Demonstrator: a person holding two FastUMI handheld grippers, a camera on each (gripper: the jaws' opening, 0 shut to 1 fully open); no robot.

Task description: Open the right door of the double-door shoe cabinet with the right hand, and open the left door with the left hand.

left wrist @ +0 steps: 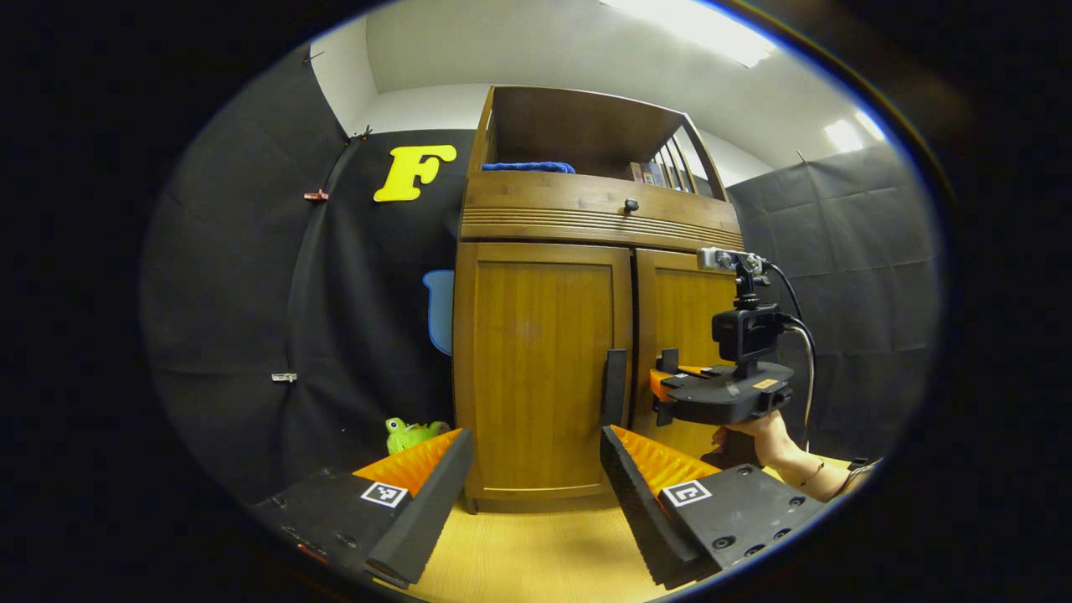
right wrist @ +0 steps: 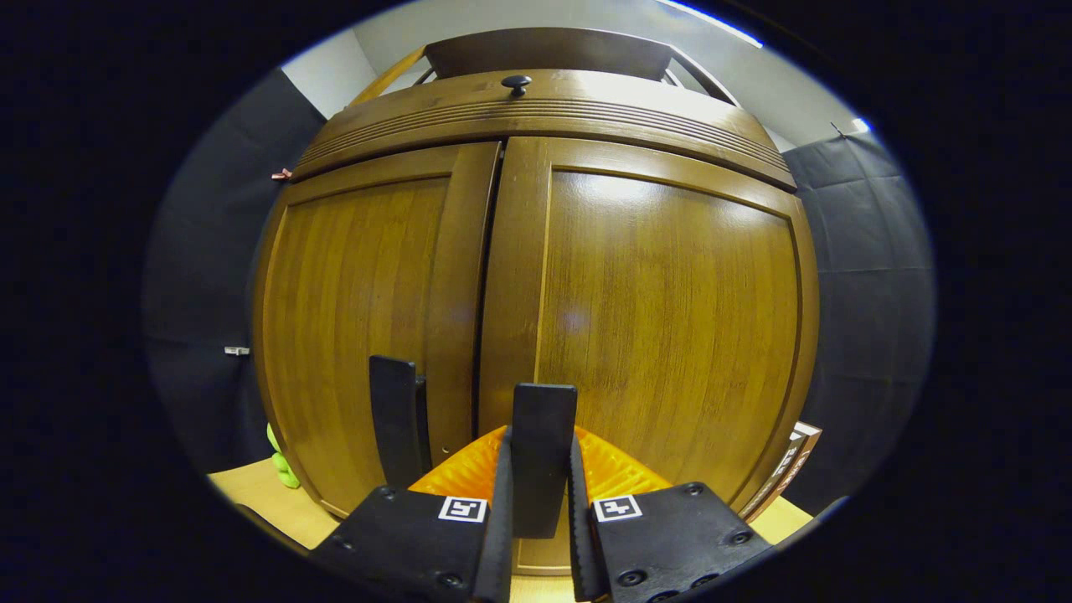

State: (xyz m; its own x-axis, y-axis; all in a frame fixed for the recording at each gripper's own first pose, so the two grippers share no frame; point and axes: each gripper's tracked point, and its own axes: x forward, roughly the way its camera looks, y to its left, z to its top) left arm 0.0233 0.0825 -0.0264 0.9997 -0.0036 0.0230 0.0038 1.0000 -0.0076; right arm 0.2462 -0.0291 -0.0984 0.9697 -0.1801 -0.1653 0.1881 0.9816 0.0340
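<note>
1. While both doors of the shoe cabinet (left wrist: 544,368) are shut, my right gripper (right wrist: 536,502) sits on the right door handle (right wrist: 543,452). Its two fingers are drawn in against the handle's two sides, so I judge it clamped on the handle.
2. Key relation: the right door handle is a dark upright bar, long axis vertical, set just right of the centre seam (right wrist: 484,318). It runs up between my right fingers, directly ahead of that gripper. I judge the pull must come back toward me, with the right door (right wrist: 662,335) swinging on its far edge, away from the seam.
3. My left gripper (left wrist: 536,494) is spread wide and holds nothing. It hangs low over the worktop (left wrist: 536,553), in front of the cabinet and well short of it.
4. Left door handle (left wrist: 614,387): a matching dark vertical bar just left of the seam. From the left gripper it lies ahead and a little toward its right finger, higher than the fingertips. The right gripper is far nearer its handle than the left is to its own.
5. Looks: the cabinet is warm brown wood with vertical grain, framed panel doors with a slight gloss, and a ribbed band above them carrying a small dark knob (left wrist: 631,204).
6. Judgement: right door first; left door (left wrist: 540,368) not yet begun.
</note>
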